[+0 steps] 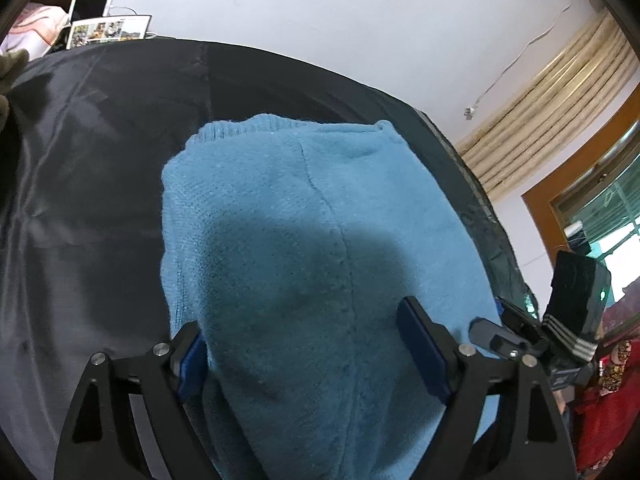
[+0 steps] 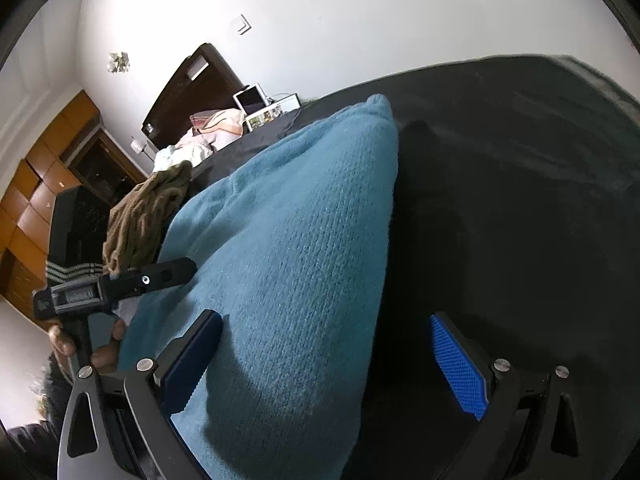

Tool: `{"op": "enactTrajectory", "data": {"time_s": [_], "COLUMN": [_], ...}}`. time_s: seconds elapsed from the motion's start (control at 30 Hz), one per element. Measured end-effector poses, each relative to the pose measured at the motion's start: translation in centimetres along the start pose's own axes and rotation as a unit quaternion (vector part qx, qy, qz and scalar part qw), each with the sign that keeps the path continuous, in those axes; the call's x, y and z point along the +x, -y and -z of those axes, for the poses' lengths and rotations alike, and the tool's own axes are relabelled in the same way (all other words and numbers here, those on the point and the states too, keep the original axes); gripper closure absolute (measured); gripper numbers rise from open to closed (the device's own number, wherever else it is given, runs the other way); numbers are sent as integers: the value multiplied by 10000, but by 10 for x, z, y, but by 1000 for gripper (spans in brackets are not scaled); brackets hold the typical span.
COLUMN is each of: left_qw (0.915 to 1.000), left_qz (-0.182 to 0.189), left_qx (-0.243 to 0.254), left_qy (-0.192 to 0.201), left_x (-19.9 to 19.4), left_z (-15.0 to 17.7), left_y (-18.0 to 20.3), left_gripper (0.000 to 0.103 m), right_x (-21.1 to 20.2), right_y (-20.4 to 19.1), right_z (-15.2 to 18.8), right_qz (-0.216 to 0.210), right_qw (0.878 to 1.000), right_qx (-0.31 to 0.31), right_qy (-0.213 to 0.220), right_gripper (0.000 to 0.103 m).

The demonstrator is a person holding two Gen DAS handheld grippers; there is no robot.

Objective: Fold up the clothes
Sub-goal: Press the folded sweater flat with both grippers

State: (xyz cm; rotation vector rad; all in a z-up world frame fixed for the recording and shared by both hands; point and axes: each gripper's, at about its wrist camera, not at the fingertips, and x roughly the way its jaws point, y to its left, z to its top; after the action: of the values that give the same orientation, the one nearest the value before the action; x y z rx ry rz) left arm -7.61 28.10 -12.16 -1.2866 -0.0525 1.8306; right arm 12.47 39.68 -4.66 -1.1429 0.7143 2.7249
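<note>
A folded blue knit sweater (image 1: pixel 312 216) lies on a black cloth-covered surface (image 1: pixel 88 160). My left gripper (image 1: pixel 304 344) is open, its blue-padded fingers spread over the sweater's near end, just above the fabric. In the right wrist view the sweater (image 2: pixel 296 248) runs away from me. My right gripper (image 2: pixel 320 360) is open over the sweater's right edge, one finger above the knit and the other above the black cloth (image 2: pixel 520 200). The left gripper (image 2: pixel 120 284) shows at the left of that view, and the right gripper (image 1: pixel 516 328) shows at the right of the left wrist view.
An olive-green garment (image 2: pixel 148 216) lies bunched at the far left of the black surface. A tablet (image 1: pixel 92 0) and a photo frame (image 1: pixel 108 30) stand at the back. A dark headboard (image 2: pixel 188 88), wooden cabinets (image 2: pixel 44 184) and a window (image 1: pixel 600 208) surround the surface.
</note>
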Motion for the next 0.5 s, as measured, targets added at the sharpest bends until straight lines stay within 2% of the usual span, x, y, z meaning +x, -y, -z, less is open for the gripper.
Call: {"op": "enactTrajectory", "data": {"time_s": [0.1,0.17,0.27,0.43,0.5], "left_qw": [9999,9996,9988,9990,9994], "left_qz": [69,144,231,238,268], "left_qx": [87,197,376,321,212], "left_qy": [-57,-111,-209,-209,-74], "left_x": [11,21,34,29,17], "left_z": [-4,-8,-15,-19,-19], "left_y": [16,29,46,49,43], "left_gripper": [17,17,17,17,16], "right_x": [-9,-17,-28,-42,-49], "right_y": [-8,-11,-4,14,5], "right_z": [-3,-5,-6,4,9], "right_qz": [728,1296,1816,1678,1848], "right_qw": [9964,9889,9803,9843,9797], "right_qx": [-356,-594,-623,-246,-305], "right_qy": [267,407,470,497,710], "right_gripper": [0,0,0,0,0]}}
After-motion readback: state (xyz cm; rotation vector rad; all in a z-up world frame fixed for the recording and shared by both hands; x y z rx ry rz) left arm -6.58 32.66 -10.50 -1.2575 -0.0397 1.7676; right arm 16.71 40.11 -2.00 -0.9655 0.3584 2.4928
